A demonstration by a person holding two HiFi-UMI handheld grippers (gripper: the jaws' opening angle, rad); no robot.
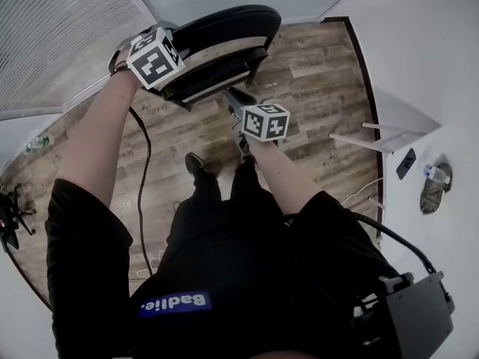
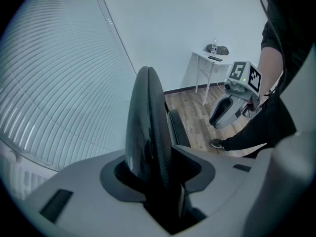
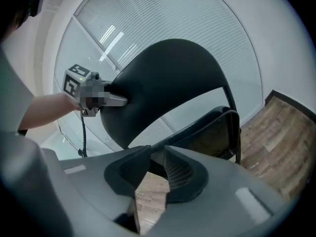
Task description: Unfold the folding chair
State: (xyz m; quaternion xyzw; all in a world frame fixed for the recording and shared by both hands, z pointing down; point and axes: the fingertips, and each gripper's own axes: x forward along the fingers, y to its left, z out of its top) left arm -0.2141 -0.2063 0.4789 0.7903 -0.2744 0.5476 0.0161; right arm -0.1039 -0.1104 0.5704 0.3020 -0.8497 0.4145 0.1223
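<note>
left tongs [image 2: 159,180]: clamped on the folding chair's backrest [image 2: 146,117] edge | right tongs [image 3: 153,180]: slightly apart, nothing between them, near the seat [image 3: 215,134]

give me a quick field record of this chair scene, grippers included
folding chair: looks still folded, seat not swung down
left gripper: shut on edge of backrest
right gripper: jaws slightly apart, nothing between them, near the seat
floor: wood planks
</note>
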